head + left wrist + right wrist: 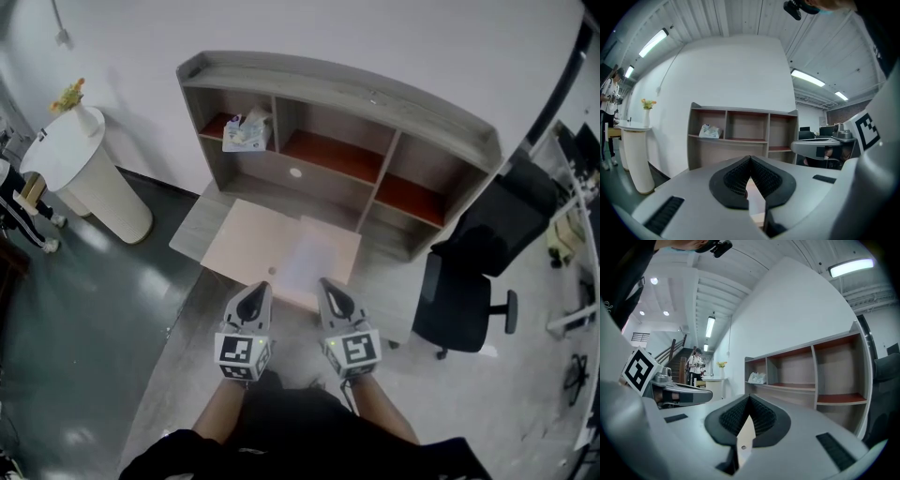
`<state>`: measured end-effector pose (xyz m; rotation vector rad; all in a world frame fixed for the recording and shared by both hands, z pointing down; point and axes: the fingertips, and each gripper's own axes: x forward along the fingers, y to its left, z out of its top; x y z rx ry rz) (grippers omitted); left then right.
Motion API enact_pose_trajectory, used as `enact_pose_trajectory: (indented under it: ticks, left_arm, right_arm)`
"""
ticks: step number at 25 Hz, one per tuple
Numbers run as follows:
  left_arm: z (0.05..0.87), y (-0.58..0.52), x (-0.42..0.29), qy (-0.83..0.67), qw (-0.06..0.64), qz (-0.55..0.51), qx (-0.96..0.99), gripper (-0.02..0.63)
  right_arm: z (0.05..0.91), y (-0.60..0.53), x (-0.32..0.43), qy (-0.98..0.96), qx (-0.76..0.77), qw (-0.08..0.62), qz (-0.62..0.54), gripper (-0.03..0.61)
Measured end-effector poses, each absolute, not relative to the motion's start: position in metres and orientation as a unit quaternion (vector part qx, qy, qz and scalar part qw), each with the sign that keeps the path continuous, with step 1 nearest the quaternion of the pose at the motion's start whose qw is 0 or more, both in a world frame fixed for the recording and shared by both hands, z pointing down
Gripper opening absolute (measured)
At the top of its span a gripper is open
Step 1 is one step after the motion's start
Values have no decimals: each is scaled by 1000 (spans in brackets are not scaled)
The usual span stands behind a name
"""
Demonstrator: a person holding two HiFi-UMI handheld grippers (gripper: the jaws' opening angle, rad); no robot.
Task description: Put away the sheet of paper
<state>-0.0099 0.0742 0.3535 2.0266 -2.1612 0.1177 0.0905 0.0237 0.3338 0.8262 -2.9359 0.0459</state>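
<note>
A white sheet of paper (311, 255) lies flat on a tan desk mat (239, 244), to the right of the mat's middle. Both grippers hover side by side over the desk's near edge and point at the shelf unit (337, 103). My left gripper (262, 285) is shut, its ribbed pads meeting at the tip (750, 158) with nothing between them. My right gripper (324, 282) is also shut and empty (749, 397), its tip just short of the paper's near edge. Below the closed tips only a strip of mat and paper shows.
The shelf unit has three open compartments; a white packet (247, 131) sits in the left one (708, 131). A black office chair (469, 281) stands to the right of the desk. A white round stand with flowers (80, 169) and a person (19, 211) are at the left.
</note>
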Motion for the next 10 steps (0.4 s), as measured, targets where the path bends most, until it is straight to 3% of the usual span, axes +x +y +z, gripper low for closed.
enact_pose_trajectory:
  ticks: [10]
  left_arm:
    - [351,77,1,-720,91,30,687,45]
  right_arm:
    - [329,31,92,-961,273,44,7,17]
